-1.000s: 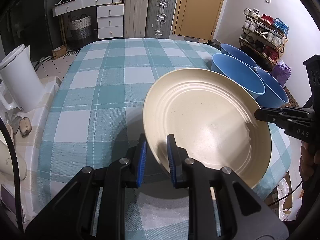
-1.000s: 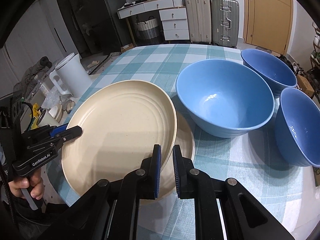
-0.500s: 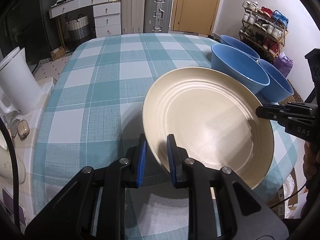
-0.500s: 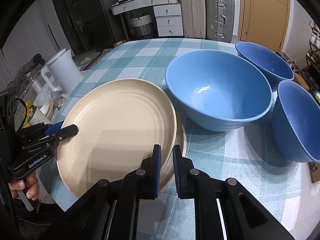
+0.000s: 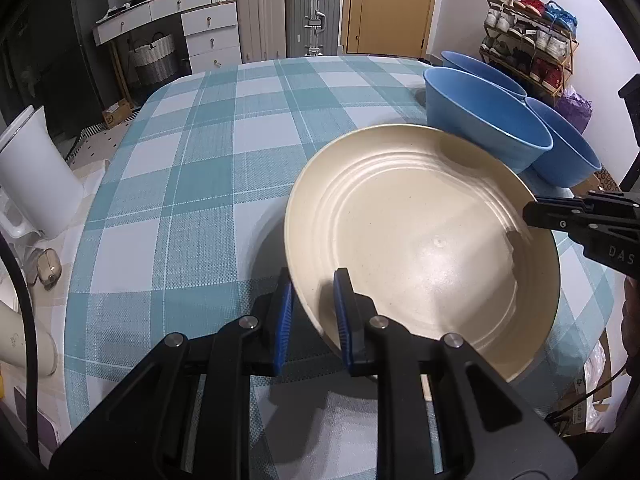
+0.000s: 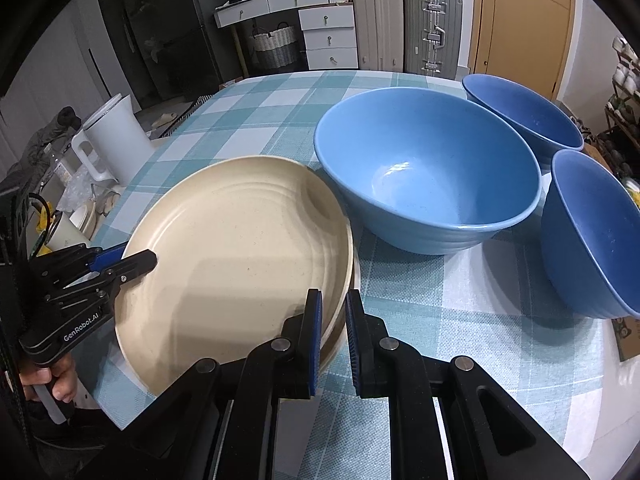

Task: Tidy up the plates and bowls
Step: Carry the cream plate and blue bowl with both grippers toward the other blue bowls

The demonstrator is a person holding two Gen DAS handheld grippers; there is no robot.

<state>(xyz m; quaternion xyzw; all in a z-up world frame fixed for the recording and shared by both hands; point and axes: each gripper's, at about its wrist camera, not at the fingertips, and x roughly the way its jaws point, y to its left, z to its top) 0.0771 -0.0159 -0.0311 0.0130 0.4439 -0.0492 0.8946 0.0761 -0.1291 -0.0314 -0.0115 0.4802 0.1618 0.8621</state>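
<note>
Cream plate (image 5: 424,240) tilted above tablecloth (image 5: 208,184), rim pinched by left gripper (image 5: 312,320) at one side and right gripper (image 6: 330,336) opposite; bowls (image 6: 428,168) beside

Left of the plate (image 5: 420,240) the surface (image 5: 192,184) lies open to the kettle (image 5: 32,184). Right of it, three bowls (image 6: 428,168) block passage.

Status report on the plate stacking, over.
Left gripper and right gripper both shut on top cream plate, opposite rims. Second plate directly beneath. Nearest blue bowl close beside the rim.
</note>
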